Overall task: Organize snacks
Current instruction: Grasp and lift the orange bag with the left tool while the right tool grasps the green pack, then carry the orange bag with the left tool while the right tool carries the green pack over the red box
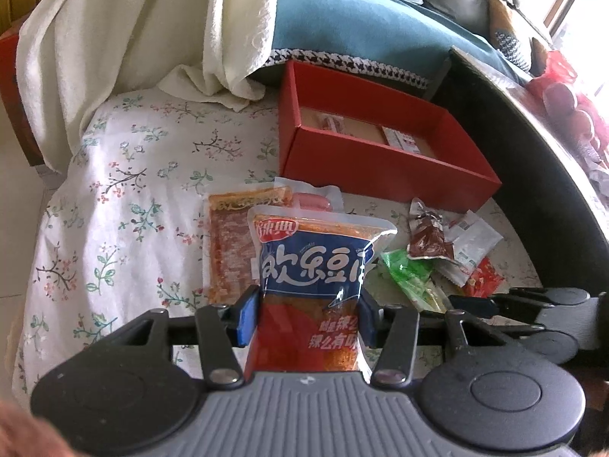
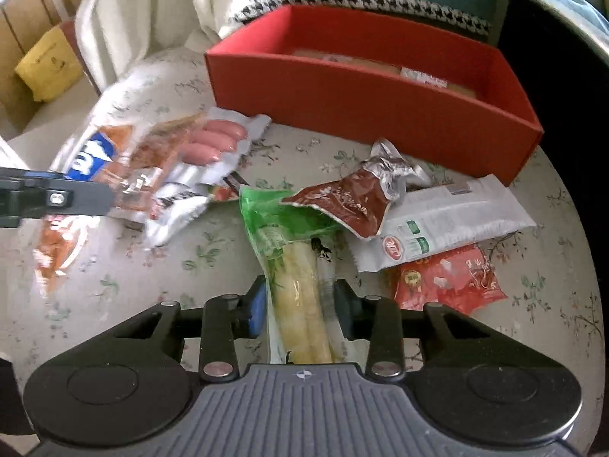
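Observation:
My left gripper (image 1: 307, 316) is shut on a blue and orange snack packet (image 1: 316, 262), held upright above the floral tablecloth. My right gripper (image 2: 300, 306) is shut on a green packet of pale yellow sticks (image 2: 297, 266), whose far end lies under a brown packet (image 2: 342, 198). A red open box (image 2: 361, 91) stands behind the pile with a few small packets inside. A sausage pack (image 2: 213, 141), a white packet (image 2: 456, 221) and a red packet (image 2: 449, 278) lie loose on the cloth. A flat orange packet (image 1: 232, 243) lies behind the left gripper's load.
The round table (image 1: 133, 190) wears a floral cloth. A white towel (image 1: 114, 38) hangs at the back left and a blue cushion (image 1: 361, 19) lies behind the box. A dark piece of furniture (image 1: 533, 152) borders the table on the right.

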Available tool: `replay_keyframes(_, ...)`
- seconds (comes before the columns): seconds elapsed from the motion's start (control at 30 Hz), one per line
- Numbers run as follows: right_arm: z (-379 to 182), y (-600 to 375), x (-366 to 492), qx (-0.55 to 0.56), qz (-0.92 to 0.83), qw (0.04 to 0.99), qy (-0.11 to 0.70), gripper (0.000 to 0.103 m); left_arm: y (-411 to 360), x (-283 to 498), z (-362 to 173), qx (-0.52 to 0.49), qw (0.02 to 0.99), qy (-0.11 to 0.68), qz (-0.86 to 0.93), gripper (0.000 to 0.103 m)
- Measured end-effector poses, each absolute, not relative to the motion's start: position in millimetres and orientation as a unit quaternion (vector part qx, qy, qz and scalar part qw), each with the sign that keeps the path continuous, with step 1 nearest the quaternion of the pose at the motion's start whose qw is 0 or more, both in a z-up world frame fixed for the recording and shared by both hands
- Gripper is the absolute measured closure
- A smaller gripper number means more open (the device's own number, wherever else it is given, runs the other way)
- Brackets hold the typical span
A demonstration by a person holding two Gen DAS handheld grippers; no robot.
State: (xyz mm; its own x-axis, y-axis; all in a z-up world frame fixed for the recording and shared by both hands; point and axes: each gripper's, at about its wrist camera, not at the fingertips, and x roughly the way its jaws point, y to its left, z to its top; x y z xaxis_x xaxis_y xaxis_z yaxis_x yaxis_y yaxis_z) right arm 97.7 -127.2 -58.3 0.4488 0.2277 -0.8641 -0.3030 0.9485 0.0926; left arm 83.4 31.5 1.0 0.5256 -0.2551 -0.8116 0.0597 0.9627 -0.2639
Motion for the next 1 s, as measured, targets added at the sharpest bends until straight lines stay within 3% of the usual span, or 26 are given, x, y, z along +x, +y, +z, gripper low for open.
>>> replay_keyframes(0.4, -4.7, -137.5, 88.4, 0.054, 0.210, 0.870, 0.444, 0.059, 26.1, 86.1, 12.6, -0.106, 0.886, 0.443, -0.091, 0.059)
replay_keyframes(1.0, 19.8, -157.5, 102.7, 0.060, 0.139, 0.914, 0.376, 0.059, -16.4, 97.9, 32.9, -0.034, 0.927, 0.370, -0.056, 0.059)
